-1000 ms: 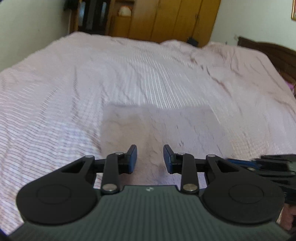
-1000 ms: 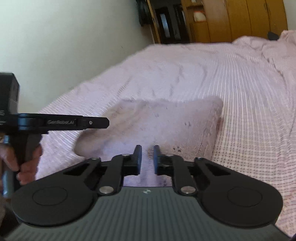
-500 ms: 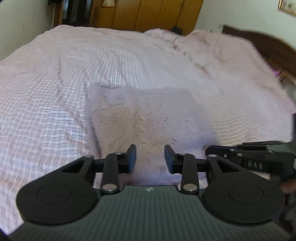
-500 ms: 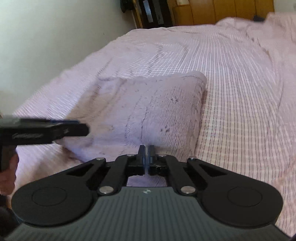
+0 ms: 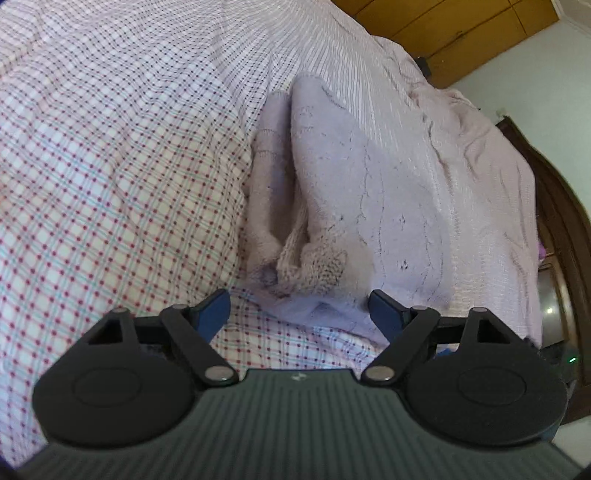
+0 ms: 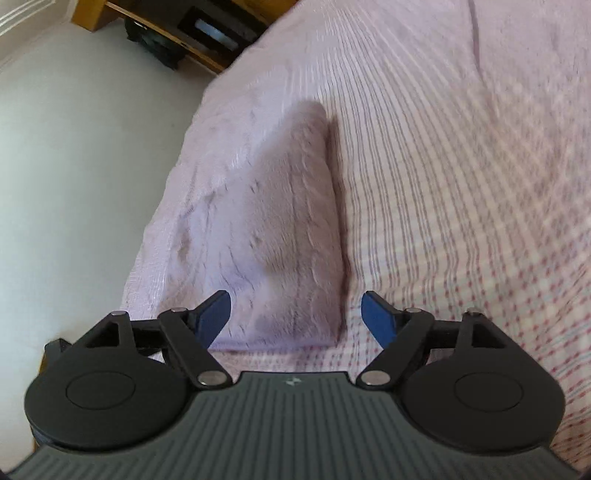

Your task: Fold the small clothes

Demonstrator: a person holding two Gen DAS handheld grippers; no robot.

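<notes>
A folded pale lilac knitted garment (image 5: pixel 369 192) lies on the checked bedsheet (image 5: pixel 110 184). Its layered open edges and bunched knit face my left gripper (image 5: pixel 299 314), which is wide open and empty, close to the garment's near edge. In the right wrist view the same garment (image 6: pixel 273 221) shows as a smooth folded slab. My right gripper (image 6: pixel 295 314) is wide open and empty, with the garment's near edge between its fingertips.
The bed's left edge drops off next to a white wall (image 6: pixel 74 166). A dark wooden headboard (image 5: pixel 554 221) runs along the right in the left wrist view. Wooden wardrobes (image 5: pixel 461 33) and a dark shelf unit (image 6: pixel 192 33) stand beyond the bed.
Both grippers opened wide; the right was shut half a second ago. Both cameras dropped lower and rolled, so the garment now sits closer and tilted.
</notes>
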